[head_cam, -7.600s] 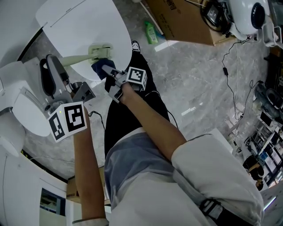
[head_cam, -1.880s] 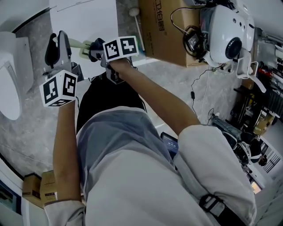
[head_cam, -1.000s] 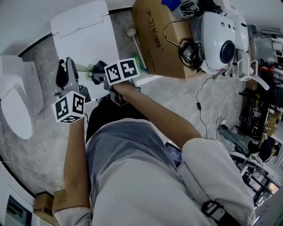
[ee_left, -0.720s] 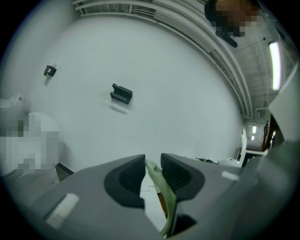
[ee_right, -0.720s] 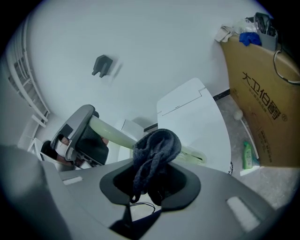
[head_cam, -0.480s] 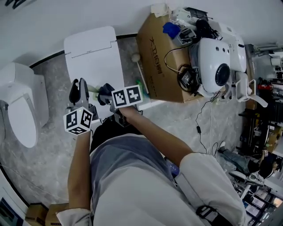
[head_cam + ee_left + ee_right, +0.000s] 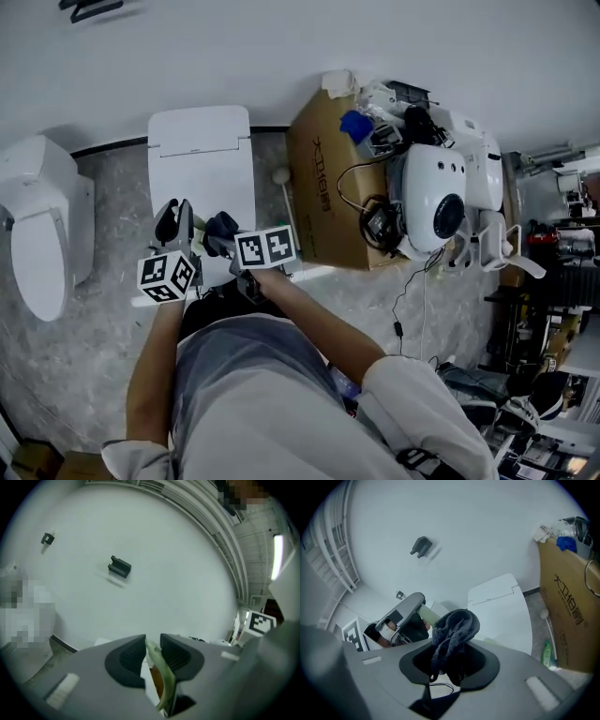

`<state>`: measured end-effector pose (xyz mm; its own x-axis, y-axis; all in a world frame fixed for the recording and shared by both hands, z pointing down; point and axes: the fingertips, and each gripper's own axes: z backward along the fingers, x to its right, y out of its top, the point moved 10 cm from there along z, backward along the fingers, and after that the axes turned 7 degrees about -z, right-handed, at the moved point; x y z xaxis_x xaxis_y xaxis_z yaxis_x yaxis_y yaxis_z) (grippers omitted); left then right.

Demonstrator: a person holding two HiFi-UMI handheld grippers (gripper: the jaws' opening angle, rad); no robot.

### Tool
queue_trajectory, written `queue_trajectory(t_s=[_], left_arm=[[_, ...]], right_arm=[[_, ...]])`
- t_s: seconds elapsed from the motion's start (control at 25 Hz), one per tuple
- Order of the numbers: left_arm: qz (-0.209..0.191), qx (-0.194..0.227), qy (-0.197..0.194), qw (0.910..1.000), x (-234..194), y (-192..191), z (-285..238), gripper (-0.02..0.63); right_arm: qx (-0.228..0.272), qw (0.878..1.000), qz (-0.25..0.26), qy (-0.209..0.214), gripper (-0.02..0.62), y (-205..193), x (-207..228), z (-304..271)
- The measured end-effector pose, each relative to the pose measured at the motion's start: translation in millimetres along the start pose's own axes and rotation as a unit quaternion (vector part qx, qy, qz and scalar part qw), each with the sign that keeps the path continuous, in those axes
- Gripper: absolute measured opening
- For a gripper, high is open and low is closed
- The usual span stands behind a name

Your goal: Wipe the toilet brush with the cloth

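Toilet brush (image 7: 162,679), pale green, is clamped by its handle in the left gripper (image 7: 152,651), held near the white toilet (image 7: 202,155). The right gripper (image 7: 449,660) is closed on a bunched dark cloth (image 7: 454,627) just right of the handle; whether they touch is unclear. With both in hand, wiping seems unfinished; the brush head is hidden.

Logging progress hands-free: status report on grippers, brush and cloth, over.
Left gripper shut on brush handle. Right gripper shut on cloth. Cloth held close beside the handle; contact unclear. Nothing seen between them.
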<state>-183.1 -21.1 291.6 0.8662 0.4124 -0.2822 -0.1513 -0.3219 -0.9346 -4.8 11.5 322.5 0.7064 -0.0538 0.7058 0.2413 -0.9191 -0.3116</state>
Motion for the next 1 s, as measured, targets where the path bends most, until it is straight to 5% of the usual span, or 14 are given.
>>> queue_trajectory(t_s=[0.68,1.0], left_arm=[[-0.013,-0.021,-0.029,0.9993,-9,9,9,0.000],[-0.059,-0.042,-0.041,0.9966,-7,17,19,0.000]], right_arm=[[0.030,0.999,0.034,0.019,0.104,13,-48,15],[0.058,0.997,0.046,0.029,0.104,7,-55,23]])
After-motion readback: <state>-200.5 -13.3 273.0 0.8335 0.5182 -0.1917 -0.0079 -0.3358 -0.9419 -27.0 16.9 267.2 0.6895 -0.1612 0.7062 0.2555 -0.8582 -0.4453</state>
